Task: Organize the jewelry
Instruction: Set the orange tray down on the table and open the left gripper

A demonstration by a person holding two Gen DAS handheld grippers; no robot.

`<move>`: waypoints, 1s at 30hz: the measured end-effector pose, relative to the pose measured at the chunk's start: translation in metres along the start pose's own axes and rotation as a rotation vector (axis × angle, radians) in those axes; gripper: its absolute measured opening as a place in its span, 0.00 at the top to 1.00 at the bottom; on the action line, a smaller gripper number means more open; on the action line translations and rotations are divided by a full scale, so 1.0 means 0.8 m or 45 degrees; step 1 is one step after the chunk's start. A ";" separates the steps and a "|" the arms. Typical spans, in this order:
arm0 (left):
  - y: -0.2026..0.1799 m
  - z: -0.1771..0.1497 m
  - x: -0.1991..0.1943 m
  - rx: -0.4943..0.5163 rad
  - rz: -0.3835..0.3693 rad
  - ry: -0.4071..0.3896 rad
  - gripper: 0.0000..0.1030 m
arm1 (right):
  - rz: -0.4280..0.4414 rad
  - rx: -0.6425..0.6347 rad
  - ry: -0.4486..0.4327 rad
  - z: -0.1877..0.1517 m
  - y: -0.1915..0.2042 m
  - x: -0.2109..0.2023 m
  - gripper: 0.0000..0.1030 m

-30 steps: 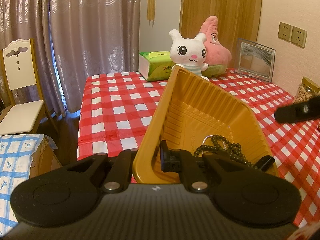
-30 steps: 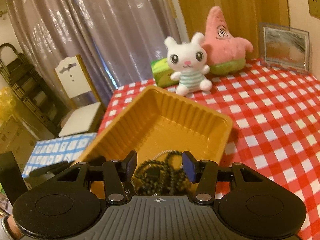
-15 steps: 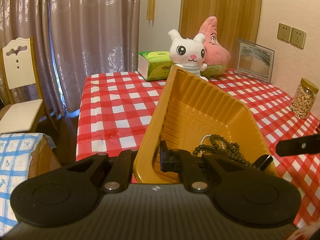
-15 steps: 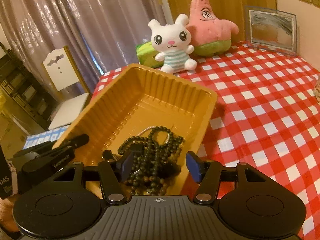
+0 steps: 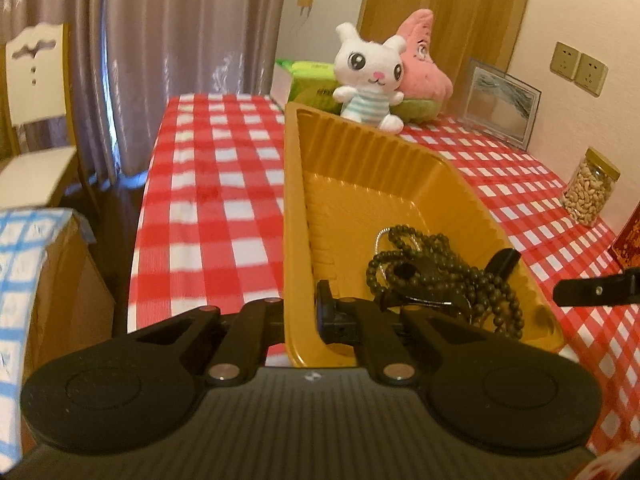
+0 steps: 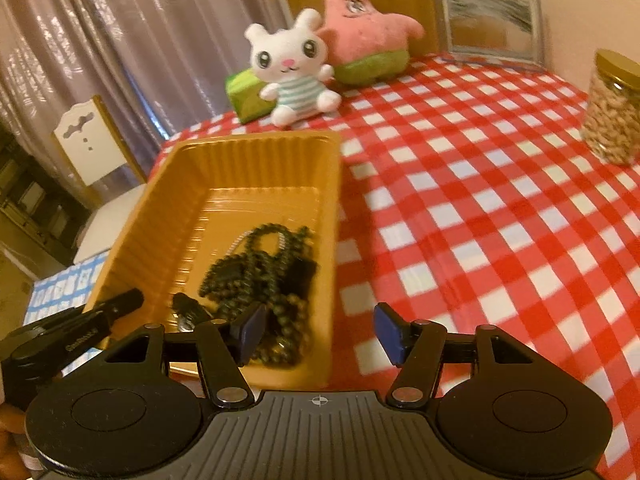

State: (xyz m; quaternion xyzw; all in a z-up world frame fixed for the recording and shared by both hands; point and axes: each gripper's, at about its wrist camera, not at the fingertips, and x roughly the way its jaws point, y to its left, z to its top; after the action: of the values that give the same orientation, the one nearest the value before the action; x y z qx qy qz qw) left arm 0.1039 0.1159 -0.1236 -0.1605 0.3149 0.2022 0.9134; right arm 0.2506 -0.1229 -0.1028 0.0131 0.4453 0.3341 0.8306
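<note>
Pinching the tray's [image 5: 360,168] near left wall, my left gripper [image 5: 302,316] is clamped tight. My right gripper [image 6: 316,334] hangs open and empty over the near right rim. Beads [image 6: 256,268] lie heaped inside, near end; sorting looks barely begun.
</note>
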 end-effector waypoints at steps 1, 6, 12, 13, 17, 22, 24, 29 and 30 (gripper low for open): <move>0.001 -0.002 -0.001 -0.012 -0.001 0.006 0.95 | -0.011 0.009 0.002 -0.003 -0.003 -0.002 0.42; -0.001 -0.012 -0.009 -0.053 0.005 0.023 0.94 | -0.047 0.046 0.007 -0.014 -0.018 -0.010 0.42; 0.006 -0.026 -0.009 -0.137 -0.005 0.084 0.94 | -0.062 0.067 0.008 -0.023 -0.019 -0.014 0.41; 0.007 -0.027 -0.008 -0.146 -0.012 0.095 0.94 | -0.062 0.069 0.007 -0.024 -0.017 -0.015 0.42; 0.010 -0.026 -0.008 -0.147 -0.042 0.121 0.90 | -0.066 0.071 -0.007 -0.030 -0.011 -0.017 0.41; 0.015 -0.028 -0.020 -0.112 -0.030 0.098 0.57 | -0.075 0.064 -0.064 -0.033 -0.005 -0.025 0.36; 0.020 -0.028 -0.026 -0.100 -0.030 0.096 0.56 | -0.075 0.064 -0.082 -0.035 -0.005 -0.030 0.35; 0.030 -0.021 -0.058 -0.111 0.012 0.084 0.53 | -0.094 0.033 -0.099 -0.042 -0.004 -0.041 0.34; 0.029 -0.020 -0.065 -0.101 0.025 0.085 0.53 | -0.106 0.015 -0.095 -0.042 -0.004 -0.043 0.34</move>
State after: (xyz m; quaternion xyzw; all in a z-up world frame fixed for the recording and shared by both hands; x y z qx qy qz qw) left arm 0.0473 0.1150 -0.1060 -0.1999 0.3385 0.2181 0.8932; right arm 0.2139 -0.1539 -0.0991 0.0119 0.4161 0.2957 0.8598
